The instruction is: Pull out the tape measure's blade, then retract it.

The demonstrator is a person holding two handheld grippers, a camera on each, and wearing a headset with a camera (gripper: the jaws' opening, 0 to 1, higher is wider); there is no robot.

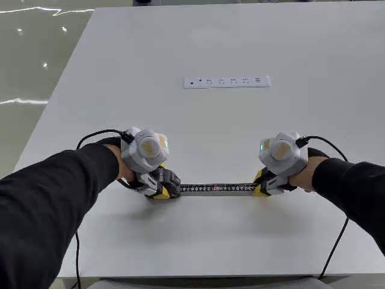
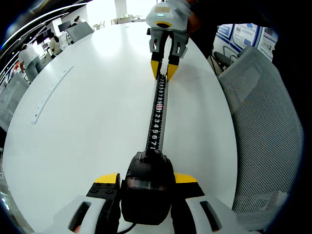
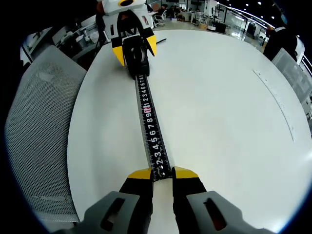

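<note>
So the left gripper (image 2: 146,178) is clamped around the black case (image 2: 146,187), which sits snug between its jaws, down on the table (image 1: 210,36). The blade (image 3: 150,131) is pulled out, numbers up, running flat from the case straight ahead to the right gripper (image 3: 161,173). That one has its jaws pinched nearly together on the blade's tip. The two grippers face each other, well apart, with the blade stretched between them. A power strip (image 1: 227,81) lies farther out, beyond both grippers, touching nothing.
</note>
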